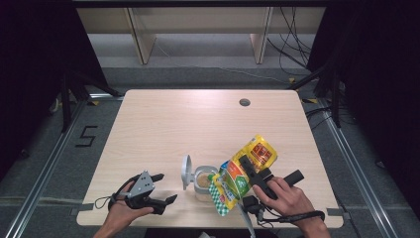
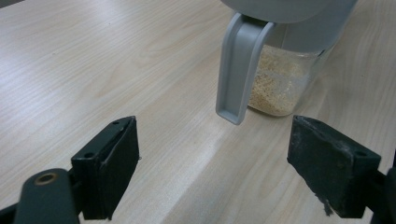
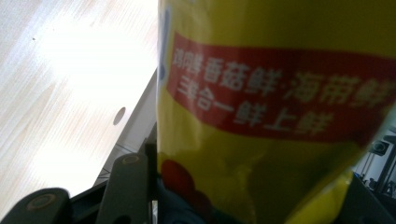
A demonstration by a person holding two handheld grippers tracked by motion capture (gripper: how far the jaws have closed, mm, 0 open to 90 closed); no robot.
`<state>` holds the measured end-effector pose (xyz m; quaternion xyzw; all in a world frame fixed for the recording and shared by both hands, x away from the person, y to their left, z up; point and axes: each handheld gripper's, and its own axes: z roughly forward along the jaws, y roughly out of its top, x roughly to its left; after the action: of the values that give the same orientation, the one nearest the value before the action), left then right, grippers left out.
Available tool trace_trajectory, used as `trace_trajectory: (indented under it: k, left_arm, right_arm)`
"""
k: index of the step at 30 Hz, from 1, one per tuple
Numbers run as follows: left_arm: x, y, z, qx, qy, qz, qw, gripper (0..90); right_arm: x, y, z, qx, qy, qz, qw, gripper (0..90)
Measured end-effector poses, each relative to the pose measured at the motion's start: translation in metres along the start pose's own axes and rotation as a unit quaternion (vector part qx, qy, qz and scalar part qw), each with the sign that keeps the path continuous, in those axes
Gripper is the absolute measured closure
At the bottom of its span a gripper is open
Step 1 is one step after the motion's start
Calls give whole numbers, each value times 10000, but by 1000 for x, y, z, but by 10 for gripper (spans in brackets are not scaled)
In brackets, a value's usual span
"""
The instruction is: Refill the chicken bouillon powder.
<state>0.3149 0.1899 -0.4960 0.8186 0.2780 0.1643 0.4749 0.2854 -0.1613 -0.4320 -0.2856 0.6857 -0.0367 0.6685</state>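
Pale wood bench [image 1: 163,124] under the lights, dark floor all around, and near the front edge stands the clear jar [image 1: 203,182] of pale granules, its grey lid [image 1: 185,172] flipped up on the left side. Right gripper [image 1: 247,171] is clamped on the yellow pouch [image 1: 242,173], tilted with its lower end just over the jar's mouth. Left gripper [image 1: 161,187] rests on the bench left of the jar, jaws wide apart and empty.

A light wooden table [image 1: 163,124] fills the frame's centre, a round grey cable hole [image 1: 244,102] at its upper right; pale wooden shelf legs [image 1: 141,39] stand along the top
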Motion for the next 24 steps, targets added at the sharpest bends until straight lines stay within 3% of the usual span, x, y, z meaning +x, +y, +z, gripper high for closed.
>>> trace_trajectory:
  k: [5,7,10,14,17,18,24]
  left_arm:
    - [1,0,0,33,-18,138,9999,163]
    - [0,0,1,30,-26,-32,10000,163]
    - [1,0,0,28,18,35,10000,163]
    - [0,0,0,13,20,-42,10000,163]
    - [1,0,-1,27,16,90,10000,163]
    - [0,0,0,-5,-10,-46,10000,163]
    - [0,0,0,-8,-16,-47,10000,163]
  right_arm:
    - [-1,0,0,-12,18,-54,10000,534]
    - [-1,0,0,-10,24,-71,10000,534]
    - [0,0,0,-6,25,-52,10000,534]
    - [0,0,0,-2,15,-24,10000,535]
    - [0,0,0,7,35,-49,10000,536]
    - [0,0,0,-10,19,-40,10000,541]
    - [2,-1,0,-19,34,49,10000,557]
